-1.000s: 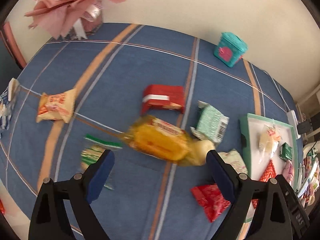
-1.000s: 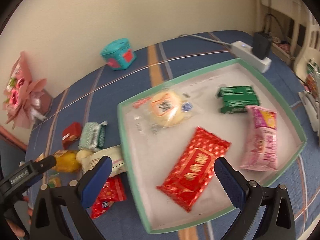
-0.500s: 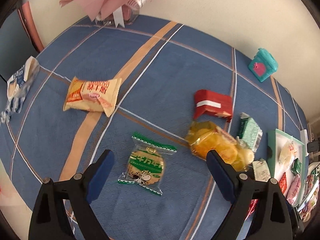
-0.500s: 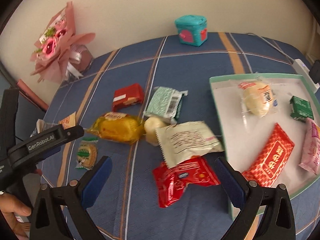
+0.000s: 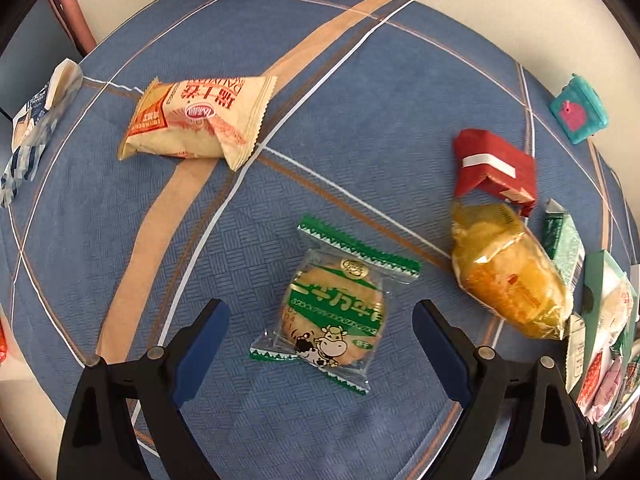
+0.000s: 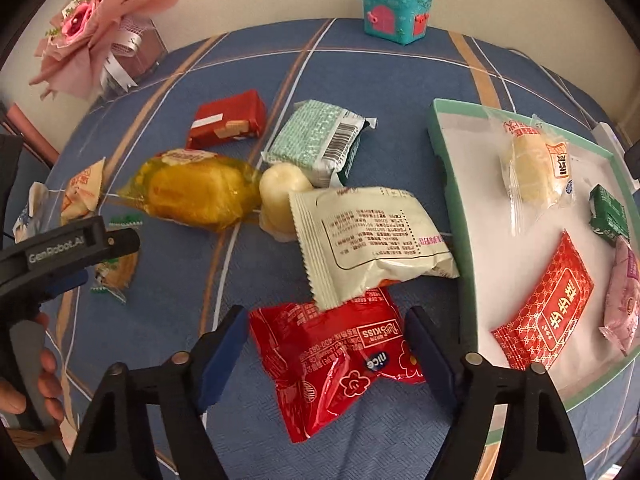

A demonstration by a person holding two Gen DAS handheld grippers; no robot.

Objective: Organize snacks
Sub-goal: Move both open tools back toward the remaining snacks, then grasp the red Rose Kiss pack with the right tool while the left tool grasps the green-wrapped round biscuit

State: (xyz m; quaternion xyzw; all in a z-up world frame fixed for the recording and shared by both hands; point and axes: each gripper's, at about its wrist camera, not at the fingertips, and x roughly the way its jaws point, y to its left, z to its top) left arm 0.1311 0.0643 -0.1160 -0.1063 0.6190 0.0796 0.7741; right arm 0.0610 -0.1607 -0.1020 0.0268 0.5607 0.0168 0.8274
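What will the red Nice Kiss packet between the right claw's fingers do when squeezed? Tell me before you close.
The red packet looks puffy and crinkled, so it will probably give and crumple rather than stay stiff. Its glossy film may slip. The white packet overlaps its top edge, so lifting could drag that along. The right claw is open around it.

Looks like someone's home: a table under a blue plaid tablecloth (image 6: 360,56) against a plain wall, with a pink flower bouquet (image 6: 86,24) and a teal toy house (image 6: 396,12) well beyond the jaws.
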